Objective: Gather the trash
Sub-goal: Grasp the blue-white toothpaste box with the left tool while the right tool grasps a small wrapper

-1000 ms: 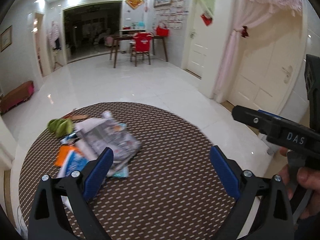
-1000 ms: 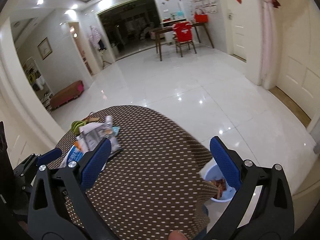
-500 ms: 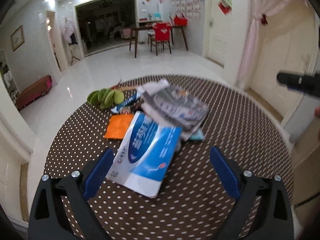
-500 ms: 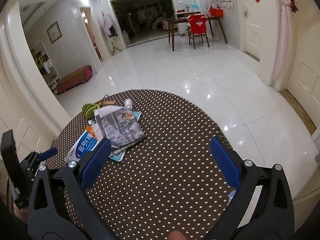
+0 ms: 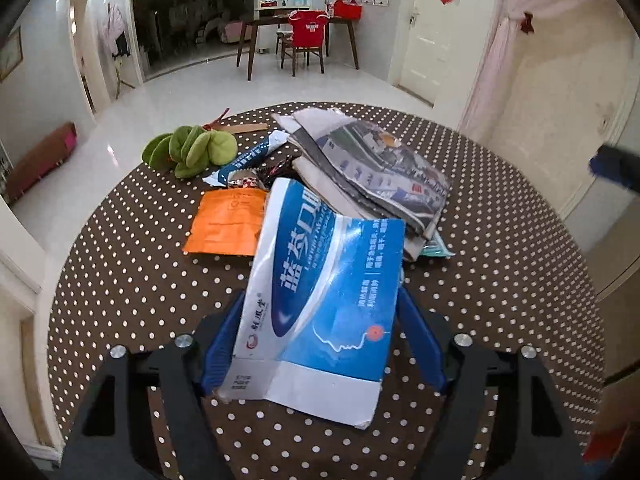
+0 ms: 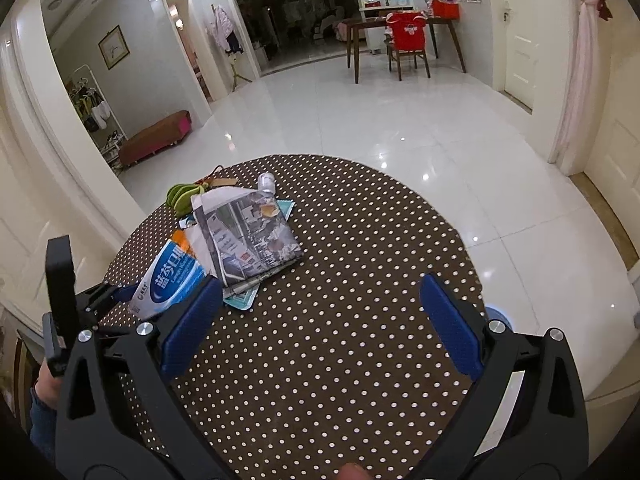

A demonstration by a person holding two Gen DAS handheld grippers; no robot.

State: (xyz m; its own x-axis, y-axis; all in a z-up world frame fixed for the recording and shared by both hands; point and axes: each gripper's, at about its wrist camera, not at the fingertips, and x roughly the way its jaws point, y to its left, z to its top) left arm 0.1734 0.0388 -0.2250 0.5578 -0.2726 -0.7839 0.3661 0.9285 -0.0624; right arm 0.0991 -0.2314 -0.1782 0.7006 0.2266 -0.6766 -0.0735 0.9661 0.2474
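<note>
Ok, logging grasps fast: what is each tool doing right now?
Left tool: closed on the blue-and-white packet.
Right tool: open, holding nothing, above the table.

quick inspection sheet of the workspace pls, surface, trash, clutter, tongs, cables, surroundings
surface: round table with brown polka-dot cloth
job's things: blue-white box, its near end between the left tongs' fingers; folded newspaper; orange packet; blue wrapper; small can
clutter: green plush leaves
grippers: left tongs either side of the box, contact unclear; right tongs open, holding nothing
cables: nothing seen
surroundings: tiled floor; wooden table with a red-covered chair; blue bin edge
</note>
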